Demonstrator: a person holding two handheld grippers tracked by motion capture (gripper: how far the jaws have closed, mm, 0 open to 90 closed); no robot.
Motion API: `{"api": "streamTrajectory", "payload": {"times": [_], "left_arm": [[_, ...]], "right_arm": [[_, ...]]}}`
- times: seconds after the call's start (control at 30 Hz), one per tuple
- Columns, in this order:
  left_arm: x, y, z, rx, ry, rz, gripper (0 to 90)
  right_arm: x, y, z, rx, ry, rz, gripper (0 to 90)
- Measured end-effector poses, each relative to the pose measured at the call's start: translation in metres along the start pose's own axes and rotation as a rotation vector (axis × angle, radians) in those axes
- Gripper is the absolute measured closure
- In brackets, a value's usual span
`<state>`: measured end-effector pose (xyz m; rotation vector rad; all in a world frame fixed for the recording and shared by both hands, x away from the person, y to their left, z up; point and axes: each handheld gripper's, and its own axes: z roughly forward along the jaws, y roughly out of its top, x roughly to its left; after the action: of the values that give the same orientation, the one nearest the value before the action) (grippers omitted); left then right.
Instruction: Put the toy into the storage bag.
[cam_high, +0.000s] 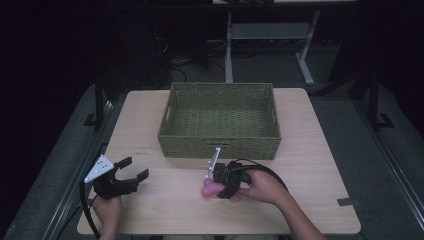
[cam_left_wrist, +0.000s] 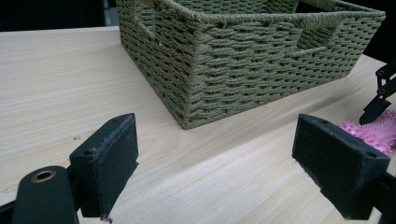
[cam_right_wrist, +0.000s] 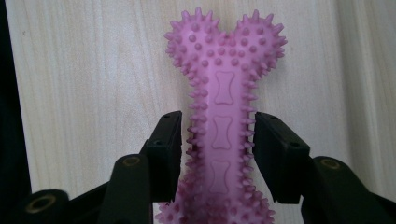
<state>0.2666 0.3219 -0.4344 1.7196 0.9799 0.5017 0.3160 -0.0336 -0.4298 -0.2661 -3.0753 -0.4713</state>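
A: Your right gripper (cam_right_wrist: 218, 135) has its jaws against the spiky sides of the pink bone toy (cam_right_wrist: 225, 116), clamped across its shaft; the toy lies flat on the wooden table (cam_high: 310, 150), near you and just in front of the green woven basket (cam_high: 220, 145)

B: And my left gripper (cam_left_wrist: 215, 163)?

A: Released, jaws wide apart with nothing between them, at the table's near left

B: What could go wrong?

A: The soft spikes may bend, so I judge the toy could twist or slip as you lift (the grip sits toward one end of the shaft). It could also catch the basket's near wall on the way over

B: Which view helps most?

A: The right gripper view shows the contact on the spikes; the high view shows the whole basket, where the toy is mostly hidden by your hand (cam_high: 262, 187)
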Motion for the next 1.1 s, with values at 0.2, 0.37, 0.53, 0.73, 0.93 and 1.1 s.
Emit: {"api": "streamTrajectory", "payload": {"times": [0.2, 0.37, 0.53, 0.73, 0.93, 1.1], "left_arm": [[0.000, 0.000, -0.001, 0.002, 0.001, 0.005, 13.9], [0.001, 0.000, -0.001, 0.002, 0.002, 0.000, 13.9], [0.000, 0.000, -0.001, 0.002, 0.002, 0.004, 13.9], [0.000, 0.000, -0.001, 0.001, 0.003, 0.001, 13.9], [0.000, 0.000, -0.001, 0.001, 0.000, 0.001, 13.9], [0.000, 0.000, -0.001, 0.000, 0.000, 0.000, 13.9]], "right_arm": [[0.001, 0.001, 0.004, 0.017, -0.014, -0.021, 57.0], [0.001, 0.001, 0.003, 0.017, -0.010, -0.026, 57.7], [-0.001, -0.001, 0.002, 0.013, 0.005, -0.028, 58.1], [-0.004, -0.004, -0.007, -0.007, 0.014, -0.026, 58.2], [-0.006, -0.001, -0.020, -0.025, 0.023, -0.040, 58.2], [-0.013, 0.000, -0.037, -0.049, 0.031, -0.047, 58.2]]}}
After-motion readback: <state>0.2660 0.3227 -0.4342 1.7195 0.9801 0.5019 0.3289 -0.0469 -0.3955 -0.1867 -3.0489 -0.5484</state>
